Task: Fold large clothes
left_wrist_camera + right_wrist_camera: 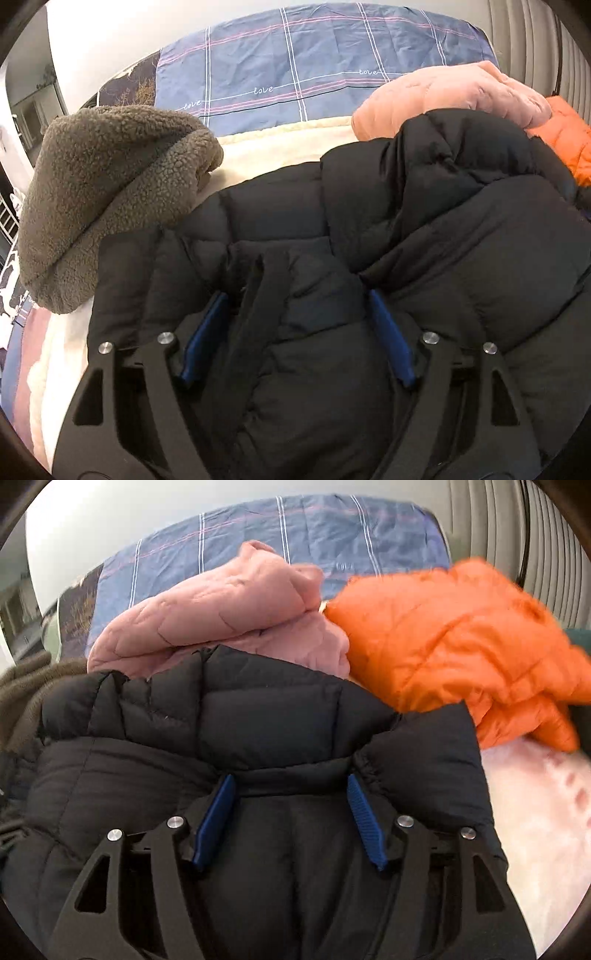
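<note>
Left gripper [297, 295] tilted down over black puffer jacket [424, 240], fingers spread wide, gripping nothing, right gripper [291, 781] likewise angled down, fingers apart astride a jacket fold, bare cream blanket [266, 151] at upper centre.

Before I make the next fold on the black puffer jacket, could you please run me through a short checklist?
1. Left claw open over the black puffer jacket: ok.
2. Right claw open, nothing pinched: ok.
3. Jacket lying flat: not ok, bunched and puffy.
4. Grey fleece apart from the jacket: not ok, touching its edge.
5. Pink jacket and orange jacket apart from it: not ok, both abut it.
6. Sleeves tucked: cannot tell.
</note>
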Demonstrator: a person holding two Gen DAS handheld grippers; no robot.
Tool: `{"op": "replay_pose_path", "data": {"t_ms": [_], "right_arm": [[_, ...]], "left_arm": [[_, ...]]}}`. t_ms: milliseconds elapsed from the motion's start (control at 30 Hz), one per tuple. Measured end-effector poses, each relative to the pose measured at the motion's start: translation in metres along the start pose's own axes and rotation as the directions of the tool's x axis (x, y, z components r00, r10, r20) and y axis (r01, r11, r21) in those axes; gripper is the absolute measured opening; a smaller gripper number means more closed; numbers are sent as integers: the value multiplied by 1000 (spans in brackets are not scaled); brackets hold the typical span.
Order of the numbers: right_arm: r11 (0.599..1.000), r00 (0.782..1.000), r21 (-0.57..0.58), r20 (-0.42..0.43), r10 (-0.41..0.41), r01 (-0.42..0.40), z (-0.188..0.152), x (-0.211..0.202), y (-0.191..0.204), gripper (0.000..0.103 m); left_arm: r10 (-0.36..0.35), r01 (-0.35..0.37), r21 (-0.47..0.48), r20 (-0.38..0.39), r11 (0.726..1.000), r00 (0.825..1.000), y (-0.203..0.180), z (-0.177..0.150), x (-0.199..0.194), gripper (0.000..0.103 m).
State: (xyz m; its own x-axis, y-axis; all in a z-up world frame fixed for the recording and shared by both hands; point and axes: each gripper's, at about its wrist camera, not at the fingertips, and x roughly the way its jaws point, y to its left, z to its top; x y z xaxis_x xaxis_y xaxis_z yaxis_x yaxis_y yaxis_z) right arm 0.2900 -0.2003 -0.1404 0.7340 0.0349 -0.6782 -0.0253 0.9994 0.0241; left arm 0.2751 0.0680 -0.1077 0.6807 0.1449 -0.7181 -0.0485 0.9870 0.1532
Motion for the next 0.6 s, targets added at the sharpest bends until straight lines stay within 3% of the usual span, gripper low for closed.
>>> {"op": "replay_pose_path", "data": {"t_ms": [133, 233, 333, 433, 500, 567, 600], "right_arm": [[1000, 1000, 9, -7, 6, -6, 1, -1, -4, 65], [1000, 1000, 13, 14, 0, 0, 2, -28, -5, 65], [992, 987, -5, 94, 129, -129, -11, -89, -5, 67], [984, 979, -59, 108, 175, -169, -23, -118, 3, 70], [976, 978, -84, 43, 204, -200, -35, -112, 18, 74], [974, 981, -147, -119, 155, -171, -52, -75, 44, 86], [972, 983, -181, -135, 126, -149, -61, -63, 53, 87]], "left_arm": [[-8, 8, -4, -1, 1000, 1000, 1, -1, -2, 79], [-44, 44, -29, 6, 999, 999, 17, -4, -20, 78], [-75, 78, -32, 73, 996, 994, 39, -19, -65, 78], [-88, 91, -21, 109, 996, 990, 57, -40, -96, 81], [-46, 47, -14, 74, 999, 996, 60, -50, -91, 82], [45, -46, 18, 17, 999, 999, 56, -59, -65, 85], [60, -60, 26, -12, 998, 998, 56, -63, -53, 86]]}}
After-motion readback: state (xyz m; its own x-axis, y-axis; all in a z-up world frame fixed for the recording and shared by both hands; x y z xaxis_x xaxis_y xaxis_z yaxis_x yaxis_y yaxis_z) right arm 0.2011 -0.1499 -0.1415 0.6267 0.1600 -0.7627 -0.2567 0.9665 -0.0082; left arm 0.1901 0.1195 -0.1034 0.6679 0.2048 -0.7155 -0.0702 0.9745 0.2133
